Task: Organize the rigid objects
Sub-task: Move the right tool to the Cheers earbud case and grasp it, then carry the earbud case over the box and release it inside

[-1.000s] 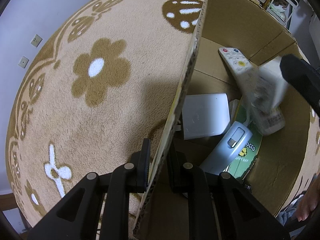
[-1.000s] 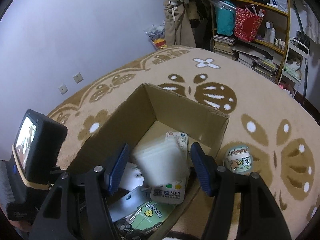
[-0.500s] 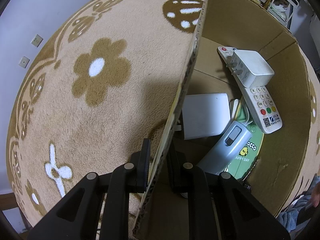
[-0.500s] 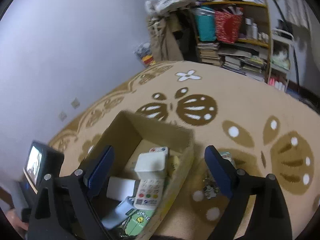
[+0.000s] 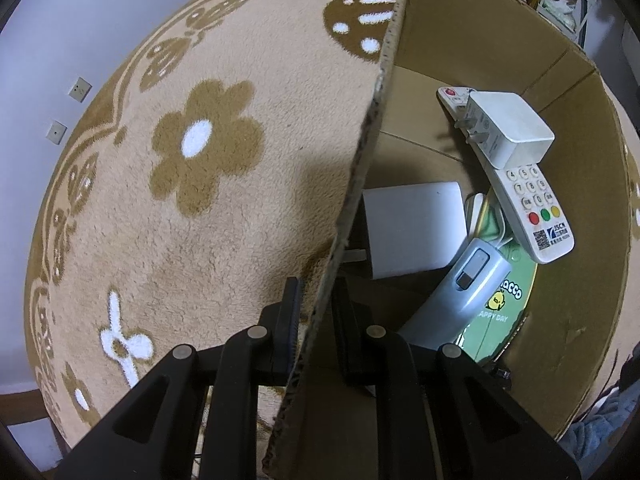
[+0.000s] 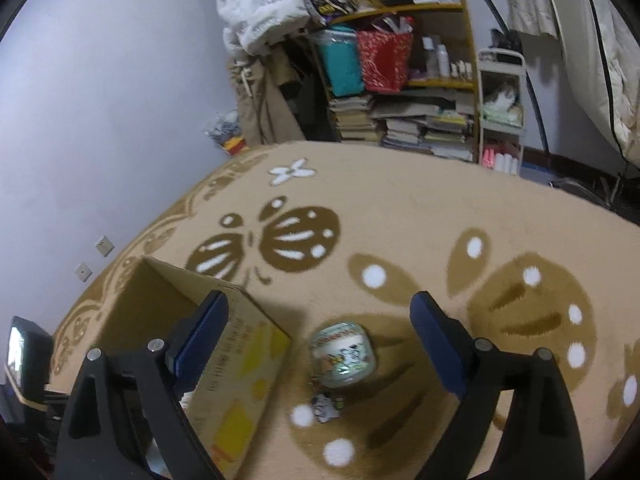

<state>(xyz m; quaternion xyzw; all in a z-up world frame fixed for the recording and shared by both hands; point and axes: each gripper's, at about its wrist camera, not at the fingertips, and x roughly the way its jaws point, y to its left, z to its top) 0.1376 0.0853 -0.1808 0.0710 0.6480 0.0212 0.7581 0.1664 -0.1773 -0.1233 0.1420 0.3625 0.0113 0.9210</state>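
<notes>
Clamped on the near wall of the brown cardboard box (image 5: 472, 32), left gripper (image 5: 316, 312), jaws narrow with one finger outside and one inside, just as a second ago. Inside the box, settled now rather than blurred in mid-drop: white square power adapter (image 5: 508, 128), prongs toward the left wall, lying atop the upper end of a white remote control with coloured buttons (image 5: 532, 208). Beside them, a flat white rectangular block (image 5: 412, 232), a pale grey-blue handheld device (image 5: 460, 292) and a green printed card (image 5: 504, 308) on the box floor. Swung off to the right of the box since the earlier frames, right gripper (image 6: 320, 328), blue-padded jaws wide apart and holding nothing, above the beige carpet with brown butterfly pattern (image 6: 400, 216). Between those jaws in the right wrist view, a round pale-green printed capsule (image 6: 343, 354) resting on the carpet just beside the box's yellow-printed outer wall, a small dark-and-white trinket (image 6: 326, 406) near it, blurred. Behind, a cluttered wooden bookshelf (image 6: 404, 92) against the lilac wall.
</notes>
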